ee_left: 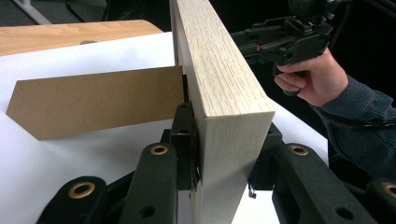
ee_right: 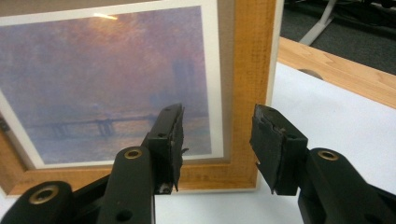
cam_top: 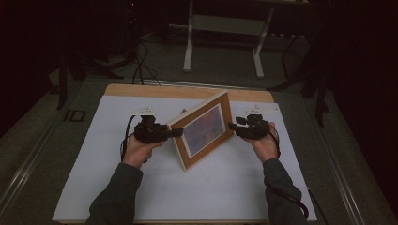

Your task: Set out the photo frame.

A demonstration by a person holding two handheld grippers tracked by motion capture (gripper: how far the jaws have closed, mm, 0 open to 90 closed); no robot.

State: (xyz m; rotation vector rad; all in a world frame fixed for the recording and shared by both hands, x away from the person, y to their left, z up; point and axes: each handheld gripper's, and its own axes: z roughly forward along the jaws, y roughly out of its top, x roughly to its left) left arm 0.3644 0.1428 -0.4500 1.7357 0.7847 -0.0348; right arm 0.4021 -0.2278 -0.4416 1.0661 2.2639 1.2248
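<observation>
A wooden picture frame point(cam_top: 204, 129) with a hazy purple print stands upright on the white sheet point(cam_top: 141, 187), turned at an angle. My left gripper point(cam_top: 177, 132) is shut on the frame's left side. In the left gripper view its pads press both faces of the pale wood edge point(ee_left: 219, 84), and the brown cardboard stand point(ee_left: 93, 105) juts out from the frame's back. My right gripper point(cam_top: 233, 126) is open at the frame's right side. In the right gripper view its jaws point(ee_right: 217, 135) stand apart in front of the frame's right rail point(ee_right: 247, 70), touching nothing.
The white sheet covers a wooden table point(cam_top: 141, 90), whose bare wood shows along the far edge. A white desk frame point(cam_top: 223, 28) stands on the floor beyond it, with cables nearby. Dark curtains hang on both sides.
</observation>
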